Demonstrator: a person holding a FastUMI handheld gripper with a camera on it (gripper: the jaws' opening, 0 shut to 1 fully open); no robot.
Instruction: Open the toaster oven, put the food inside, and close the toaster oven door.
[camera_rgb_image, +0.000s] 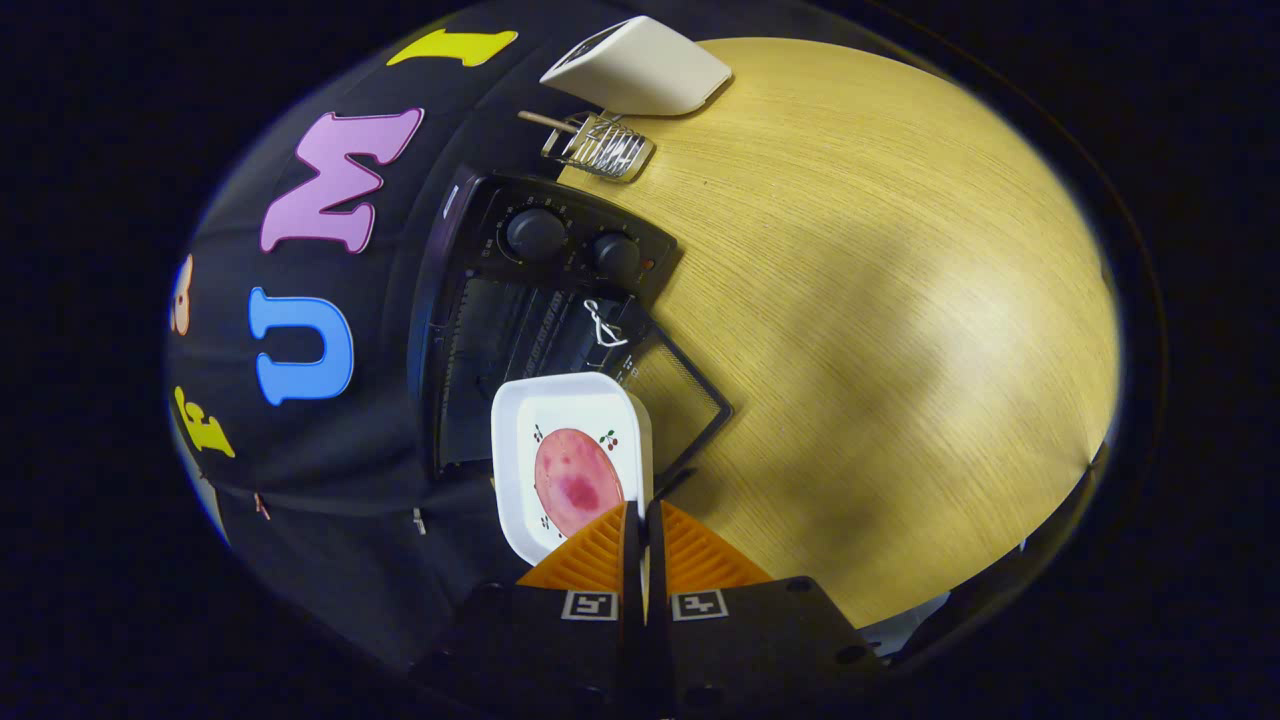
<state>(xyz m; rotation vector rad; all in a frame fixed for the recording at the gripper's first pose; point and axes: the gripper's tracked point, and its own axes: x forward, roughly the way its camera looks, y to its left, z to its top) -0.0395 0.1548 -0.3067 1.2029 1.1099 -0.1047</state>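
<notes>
You had the gripper (640, 520) clamped on the rim of the white tray (520, 440) with the ham slice (575, 480), right at the open toaster oven (540, 300) by the table's (880, 300) edge.

My gripper (641, 520) points toward twelve o'clock — fingers drawn nearly together, pinching the rim of what I carry.

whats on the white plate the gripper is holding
A round pink slice of food lies on the white plate, beside small cherry prints. The hand-held gripper, clamped on the plate's rim, covers the plate's near edge.
</notes>
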